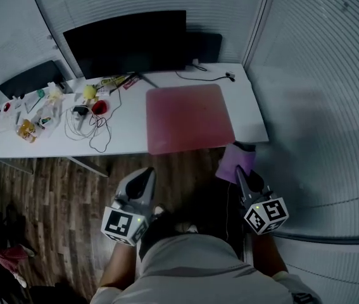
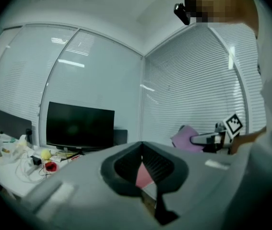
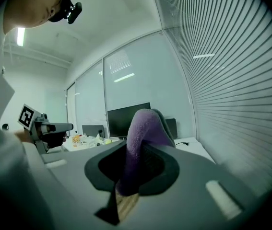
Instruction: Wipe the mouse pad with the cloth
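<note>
The flat pink square mouse pad (image 1: 188,118) lies on the right half of the white tabletop (image 1: 128,141), with its near edge right at the tabletop's front edge. Nothing rests on it. The soft purple cloth (image 1: 235,162) is held below and in front of the tabletop, not yet touching the pad. It is pinched in the right gripper (image 1: 242,179), whose fingers (image 3: 160,164) close on a folded bunch while the rest stands up past the tips. The left gripper (image 1: 144,179) hangs over the wooden floor (image 1: 52,182); its fingers (image 2: 164,169) are pressed together on nothing, well apart from the pad.

The likeliest trouble is the pad sliding. Nothing pins it, and it sits at the edge, so a stroke pulled toward the person could drag it off the front. The grip on the cloth takes only a narrow fold, so hard rubbing may pull the cloth free. A bunched cloth would also wipe only a thin strip.

Around the pad, a loose tangle of thin cables (image 1: 90,128) lies to its left, near but apart. A black cord (image 1: 207,76) runs behind it, and a wide black monitor (image 1: 128,42) stands at the back. Small bottles and bits of coloured clutter (image 1: 30,122) crowd the far left end. None of this blocks the approach from the front, though a broad leftward sweep might catch the cables
</note>
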The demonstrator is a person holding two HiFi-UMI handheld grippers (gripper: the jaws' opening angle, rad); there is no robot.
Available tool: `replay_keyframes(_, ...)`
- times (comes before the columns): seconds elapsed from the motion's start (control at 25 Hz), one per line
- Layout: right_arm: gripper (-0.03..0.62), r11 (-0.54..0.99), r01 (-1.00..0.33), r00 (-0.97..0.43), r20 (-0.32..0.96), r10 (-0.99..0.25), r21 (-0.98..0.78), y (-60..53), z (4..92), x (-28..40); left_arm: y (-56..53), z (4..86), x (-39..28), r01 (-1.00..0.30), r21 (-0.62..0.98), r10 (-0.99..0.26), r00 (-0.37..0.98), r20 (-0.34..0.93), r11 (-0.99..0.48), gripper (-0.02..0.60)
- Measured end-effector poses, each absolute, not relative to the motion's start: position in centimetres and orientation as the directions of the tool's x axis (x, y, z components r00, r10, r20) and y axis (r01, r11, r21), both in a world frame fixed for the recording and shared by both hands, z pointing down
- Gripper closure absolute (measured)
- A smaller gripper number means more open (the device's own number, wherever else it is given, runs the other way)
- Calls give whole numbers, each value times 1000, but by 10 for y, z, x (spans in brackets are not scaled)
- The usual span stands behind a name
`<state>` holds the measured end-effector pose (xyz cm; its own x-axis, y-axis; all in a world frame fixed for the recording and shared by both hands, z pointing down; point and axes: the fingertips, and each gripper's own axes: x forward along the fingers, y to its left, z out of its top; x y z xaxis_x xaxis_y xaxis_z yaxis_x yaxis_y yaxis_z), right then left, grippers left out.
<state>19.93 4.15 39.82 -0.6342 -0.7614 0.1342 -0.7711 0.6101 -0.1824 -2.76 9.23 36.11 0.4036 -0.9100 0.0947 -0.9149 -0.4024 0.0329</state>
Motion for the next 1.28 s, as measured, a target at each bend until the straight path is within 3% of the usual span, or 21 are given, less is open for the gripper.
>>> replay_keyframes(0.4,543,598,-784,-620,170,-766,-169,-78,407,129,-32,371,-92,-898,56,-895,439,80,-436,578)
replay_keyframes(0.8,543,648,-743,-662,329,-673,-170,-193,447,-10,-125,397,-215,-901,113,-889,432,152,-419,580)
replay_keyframes(0.96,543,691,-690,-705,421,-571,-218,-235,483,-61,-139,412,-247,-930,146,-914,361,185,-338,580)
replay_keyframes(1.28,543,833,-459,-836,467,-287,-310,-303,546,-176,-180,420,-255,-969,182,-958,204,200,-169,578)
